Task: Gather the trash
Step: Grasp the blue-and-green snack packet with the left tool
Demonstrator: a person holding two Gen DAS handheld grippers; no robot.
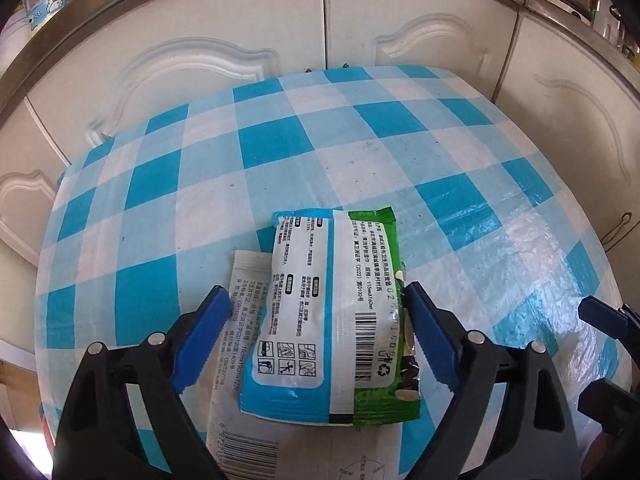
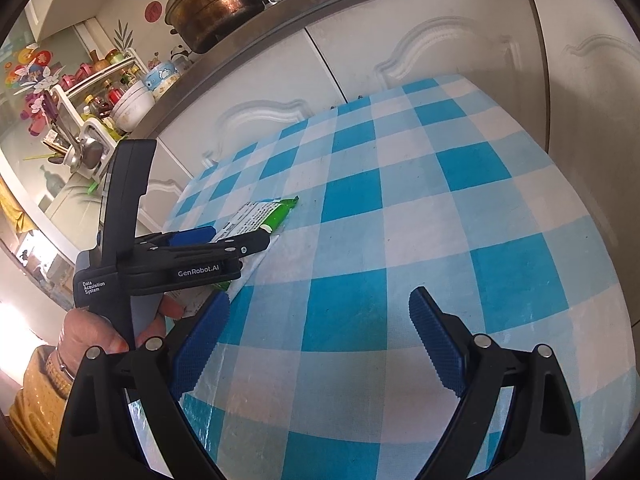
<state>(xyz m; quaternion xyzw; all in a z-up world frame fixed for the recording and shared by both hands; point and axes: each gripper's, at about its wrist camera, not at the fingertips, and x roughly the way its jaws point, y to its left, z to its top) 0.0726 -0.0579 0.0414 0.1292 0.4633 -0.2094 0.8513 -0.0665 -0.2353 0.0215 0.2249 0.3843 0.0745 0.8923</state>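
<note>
- The packet (image 1: 332,320), a blue, white and green wipes pouch, lies flat and print side up on the bench (image 1: 460,160), near its front edge. It rests on top of a white wrapper (image 1: 240,320) that shows at its left and below it.
- Long axis: runs straight away from the left hand-held gripper (image 1: 318,300), in line with the fingers. The sealed far end points toward the cabinet doors (image 1: 200,60); the near end sits between the jaw roots.
- Left hand-held gripper: jaws spread, one on each long side of the packet. The right finger appears to touch the green edge; the left finger stands clear, over the wrapper. Nothing is clamped.
- Step in hand, as judged: closing on the packet across its short width.
- To do it well: keep the fingers low against the bench, centre the packet between them, and close evenly so the soft pouch buckles little. Avoid pinching the wrapper underneath unless both are wanted.
- Right hand-held gripper (image 2: 318,314): jaws apart and holding nothing, hovering over bare bench to the right of the packet.
</note>
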